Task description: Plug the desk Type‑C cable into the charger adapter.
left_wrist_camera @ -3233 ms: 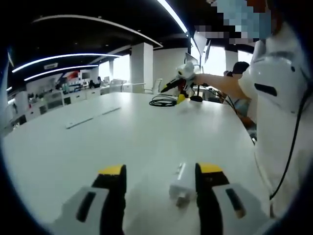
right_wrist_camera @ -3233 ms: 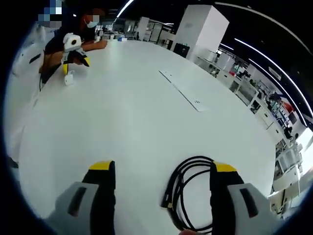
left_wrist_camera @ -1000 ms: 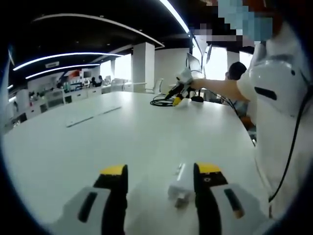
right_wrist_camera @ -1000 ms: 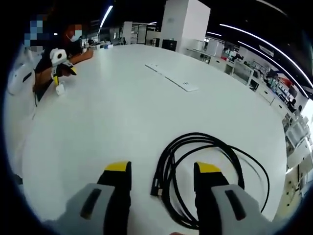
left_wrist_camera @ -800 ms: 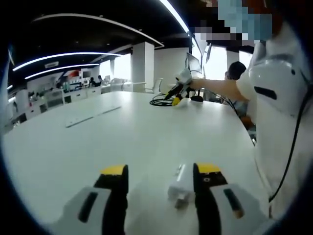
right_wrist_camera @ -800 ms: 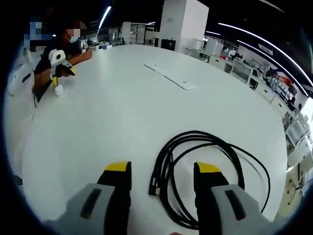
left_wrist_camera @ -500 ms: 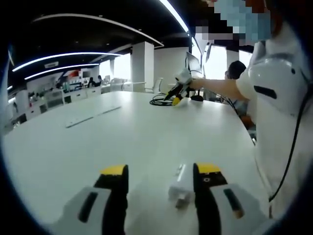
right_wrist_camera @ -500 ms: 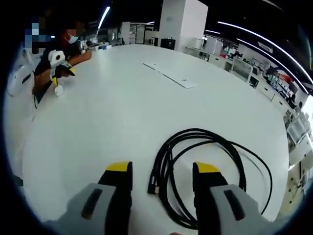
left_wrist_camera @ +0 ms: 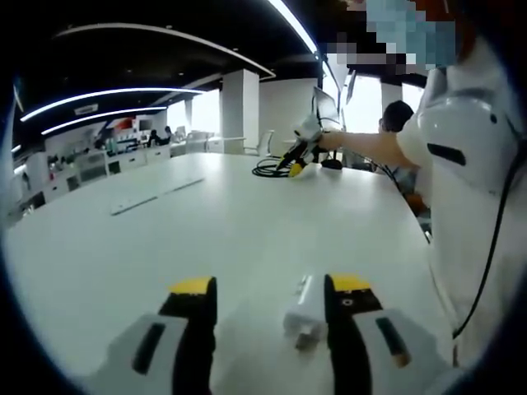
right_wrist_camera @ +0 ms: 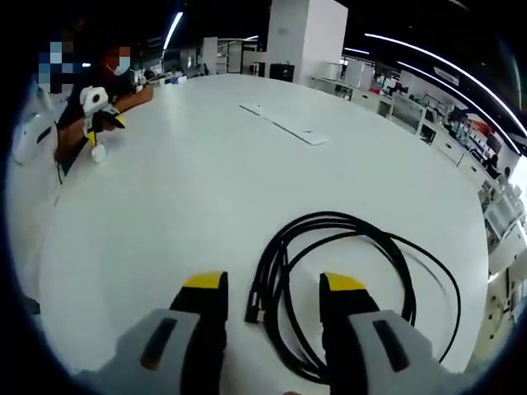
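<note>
- You have no readable text, label, brand, number or sign in either gripper view.
- Distant wall panels at ten o'clock are too blurred for you to read.

Coiled black cable [right_wrist_camera: 346,271], white adapter [left_wrist_camera: 302,309]

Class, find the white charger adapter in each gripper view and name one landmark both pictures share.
Left gripper view: the charger adapter lies low in the picture, between the left gripper's open jaws, close beside the jaw on the picture's right.
Right gripper view: the charger adapter is small, far up at the picture's left, just below the left gripper.
Shared landmark: the flat white strip on the table.
</note>
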Demonstrator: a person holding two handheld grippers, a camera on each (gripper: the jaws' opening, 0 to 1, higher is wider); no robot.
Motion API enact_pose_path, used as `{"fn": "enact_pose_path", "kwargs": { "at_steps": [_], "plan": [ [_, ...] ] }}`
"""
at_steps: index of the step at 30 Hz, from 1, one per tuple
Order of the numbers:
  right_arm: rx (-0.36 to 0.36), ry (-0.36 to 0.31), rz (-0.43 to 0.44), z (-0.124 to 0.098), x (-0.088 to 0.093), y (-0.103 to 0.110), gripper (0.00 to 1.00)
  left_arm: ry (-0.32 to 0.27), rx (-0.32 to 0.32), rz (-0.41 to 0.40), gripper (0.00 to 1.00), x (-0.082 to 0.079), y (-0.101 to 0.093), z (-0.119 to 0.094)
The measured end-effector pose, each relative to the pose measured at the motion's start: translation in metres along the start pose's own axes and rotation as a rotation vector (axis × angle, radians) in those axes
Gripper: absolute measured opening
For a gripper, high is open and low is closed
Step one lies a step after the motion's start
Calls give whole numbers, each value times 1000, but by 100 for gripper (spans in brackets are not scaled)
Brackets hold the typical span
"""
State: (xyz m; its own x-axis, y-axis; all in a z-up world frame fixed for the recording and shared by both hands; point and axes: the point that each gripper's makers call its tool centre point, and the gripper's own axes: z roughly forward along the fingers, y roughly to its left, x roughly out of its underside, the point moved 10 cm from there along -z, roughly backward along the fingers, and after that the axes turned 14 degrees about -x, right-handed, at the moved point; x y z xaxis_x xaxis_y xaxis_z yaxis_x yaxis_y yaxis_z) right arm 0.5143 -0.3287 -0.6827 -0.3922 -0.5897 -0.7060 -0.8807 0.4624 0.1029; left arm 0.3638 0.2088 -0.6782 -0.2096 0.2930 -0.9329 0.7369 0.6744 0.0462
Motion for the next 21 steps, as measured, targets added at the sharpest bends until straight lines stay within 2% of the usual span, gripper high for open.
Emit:
{"fn": "enact_pose_path", "kwargs": {
  "at_steps": [8, 13, 21],
  "plan": [
    [-4, -5, 18, 0, 4, -2, 43, 0, -1, -2, 52, 0, 0, 0],
    [-13, -6, 26, 0, 4, -4, 36, -1, -1, -3, 52, 1, 1, 0],
    [-13, -2, 33, 0, 5, -6, 36, 0, -2, -3, 52, 0, 2, 0]
  ]
}}
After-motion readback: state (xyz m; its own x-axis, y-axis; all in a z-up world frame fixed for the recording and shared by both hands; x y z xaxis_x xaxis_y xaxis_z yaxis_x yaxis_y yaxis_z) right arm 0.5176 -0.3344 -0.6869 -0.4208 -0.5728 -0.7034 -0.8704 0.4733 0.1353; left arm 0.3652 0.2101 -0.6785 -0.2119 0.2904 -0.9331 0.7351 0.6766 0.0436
